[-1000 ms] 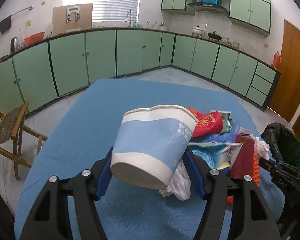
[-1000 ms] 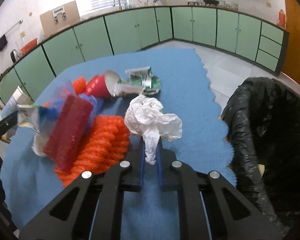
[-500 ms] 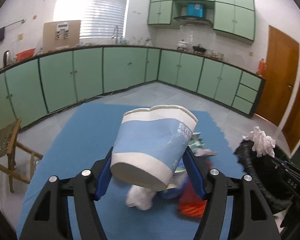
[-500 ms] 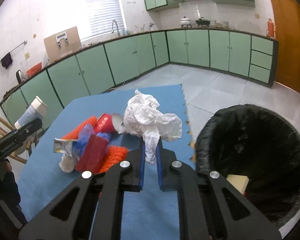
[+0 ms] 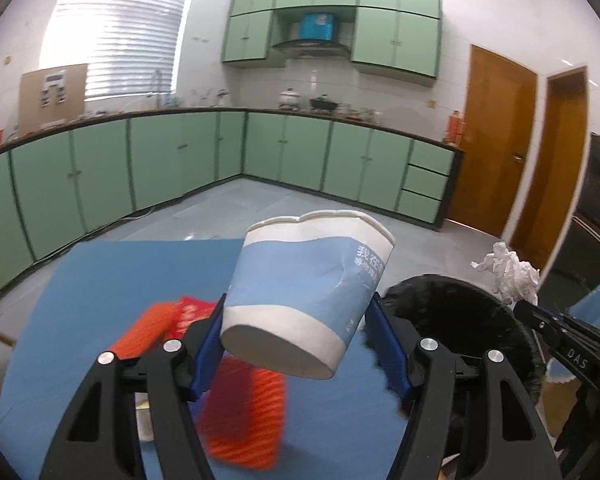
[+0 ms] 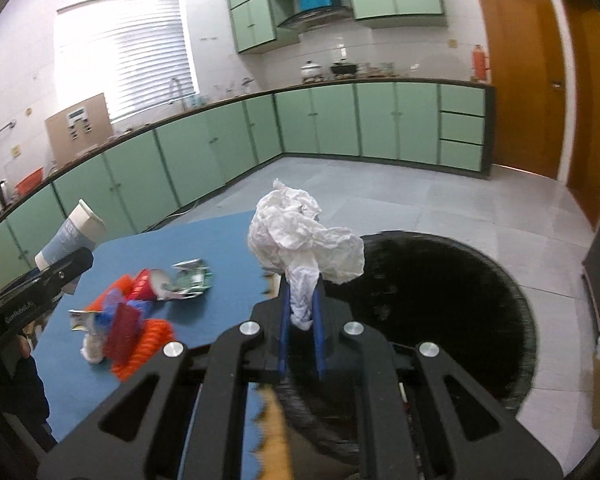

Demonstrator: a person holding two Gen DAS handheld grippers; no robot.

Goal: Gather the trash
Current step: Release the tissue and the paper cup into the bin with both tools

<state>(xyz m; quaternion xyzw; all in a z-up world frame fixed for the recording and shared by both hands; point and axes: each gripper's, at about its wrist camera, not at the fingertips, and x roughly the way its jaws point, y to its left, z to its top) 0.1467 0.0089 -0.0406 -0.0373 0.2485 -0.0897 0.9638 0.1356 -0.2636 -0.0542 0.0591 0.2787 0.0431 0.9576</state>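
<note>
Looking along the left gripper (image 5: 298, 344), 1 blue and white paper cup (image 5: 308, 292) is squeezed between its 2 blue pads, tipped so the bottom faces the camera. Below it lies 1 blue mat (image 5: 100, 276) with 1 orange net (image 5: 244, 416) and 1 red wrapper (image 5: 190, 312). To the right sits 1 black bin (image 5: 464, 320), and above it 1 white tissue (image 5: 508, 270) is held up by the right gripper (image 5: 526, 306).

Looking along the right gripper (image 6: 300, 320), its 2 jaws are pressed almost together, pinching that 1 crumpled tissue (image 6: 300, 240) over the bin (image 6: 440, 312). To the left, the cup (image 6: 70, 236) is up in the left gripper (image 6: 68, 268). On the mat (image 6: 220, 236) stays 1 pile of trash (image 6: 136, 312).
</note>
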